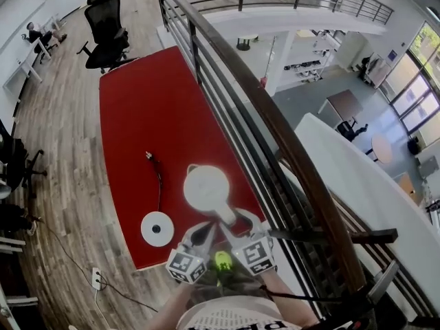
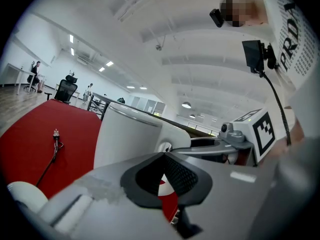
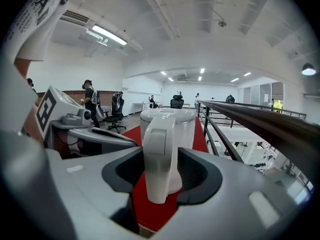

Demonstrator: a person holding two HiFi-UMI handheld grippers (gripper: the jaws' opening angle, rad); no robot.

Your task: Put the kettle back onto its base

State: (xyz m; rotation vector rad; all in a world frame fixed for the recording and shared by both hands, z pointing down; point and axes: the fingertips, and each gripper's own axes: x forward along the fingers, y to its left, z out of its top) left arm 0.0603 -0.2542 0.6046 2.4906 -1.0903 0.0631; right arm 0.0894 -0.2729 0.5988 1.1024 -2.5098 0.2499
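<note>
My right claw (image 3: 160,159) gripped the white kettle (image 3: 167,129) by its handle. The handle stood upright between the two jaws, with the body of the kettle straight ahead of them. From above, the right claw (image 1: 234,220) sat at the near end of that handle, and the kettle (image 1: 205,188) was just beyond it over the red surface (image 1: 137,115). I could not tell whether its bottom touched the surface.

My left claw (image 2: 162,156) was empty, its jaw tips drawn together with nothing between them. It sat just beside the right claw, on its left (image 1: 201,231), and the kettle wall (image 2: 127,134) rose ahead of it and a little to its left.

The round white base (image 1: 159,229) lay on the surface to the left of the left claw, near the kettle but apart from it and carrying nothing. Its black cord (image 1: 157,174) ran away from both claws to a loose plug. A dark railing (image 1: 275,129) ran along the surface edge to the right of the right claw.
</note>
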